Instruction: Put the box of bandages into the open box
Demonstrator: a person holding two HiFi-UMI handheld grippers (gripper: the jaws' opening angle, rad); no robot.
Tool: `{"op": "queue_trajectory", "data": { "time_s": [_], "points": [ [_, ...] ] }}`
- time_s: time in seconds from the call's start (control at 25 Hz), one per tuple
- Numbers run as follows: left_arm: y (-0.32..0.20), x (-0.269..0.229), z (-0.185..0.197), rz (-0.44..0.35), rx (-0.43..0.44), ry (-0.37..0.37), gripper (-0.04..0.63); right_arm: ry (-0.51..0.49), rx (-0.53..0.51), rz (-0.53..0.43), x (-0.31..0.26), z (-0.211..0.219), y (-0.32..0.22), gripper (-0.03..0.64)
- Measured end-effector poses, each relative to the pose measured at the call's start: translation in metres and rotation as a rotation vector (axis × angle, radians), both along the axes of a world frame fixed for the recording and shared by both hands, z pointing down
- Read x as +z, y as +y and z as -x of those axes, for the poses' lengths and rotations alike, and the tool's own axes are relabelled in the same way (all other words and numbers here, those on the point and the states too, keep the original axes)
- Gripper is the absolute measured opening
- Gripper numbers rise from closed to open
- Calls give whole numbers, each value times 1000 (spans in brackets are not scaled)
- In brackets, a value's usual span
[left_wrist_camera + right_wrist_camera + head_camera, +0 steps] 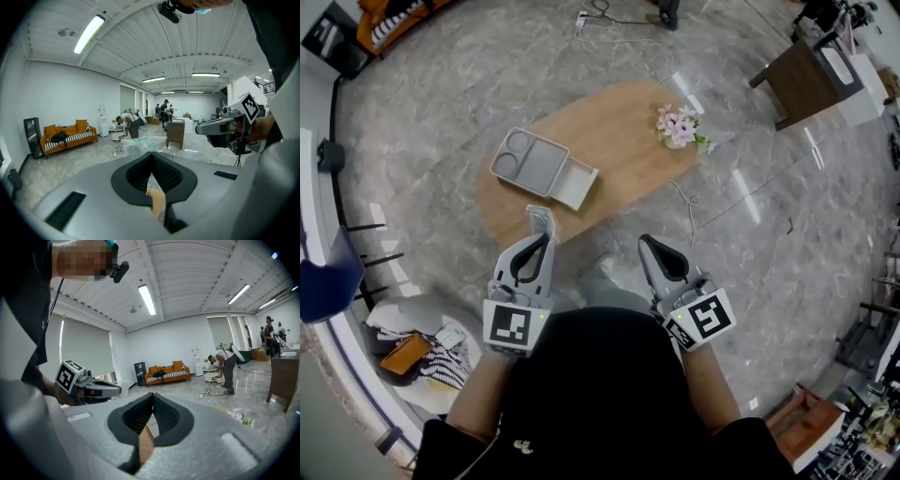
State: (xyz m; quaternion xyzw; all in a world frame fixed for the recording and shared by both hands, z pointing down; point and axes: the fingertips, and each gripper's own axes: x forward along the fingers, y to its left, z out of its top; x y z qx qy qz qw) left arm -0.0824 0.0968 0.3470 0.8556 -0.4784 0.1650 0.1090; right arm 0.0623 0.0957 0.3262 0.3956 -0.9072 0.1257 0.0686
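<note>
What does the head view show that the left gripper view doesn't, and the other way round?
Only the head view shows the wooden table, the open grey box on it and the pink flowers near its far edge.

Only the left gripper view shows the orange sofa, the ceiling lights and a person bending over far back.

Both show the left gripper and the right gripper, each with jaws shut.

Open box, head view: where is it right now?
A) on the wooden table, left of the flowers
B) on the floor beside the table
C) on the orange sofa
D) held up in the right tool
A: the open box sits on the wooden table, with the flowers toward the table's right end.
</note>
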Motion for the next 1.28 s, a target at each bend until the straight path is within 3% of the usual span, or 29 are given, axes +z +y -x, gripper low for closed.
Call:
{"op": "queue_trajectory", "data": {
  "time_s": [0.28,0.72,1.28],
  "points": [
    [-18,14,-23,-12,63,-105,14,-2,4,18,5,-25,-12,-2],
    [-53,34,-37,36,119,-121,14,6,47,50,11,-34,-25,-2],
    [-117,90,-37,134,239,-119,14,59,176,116,23,-28,-70,-2]
  ]
}}
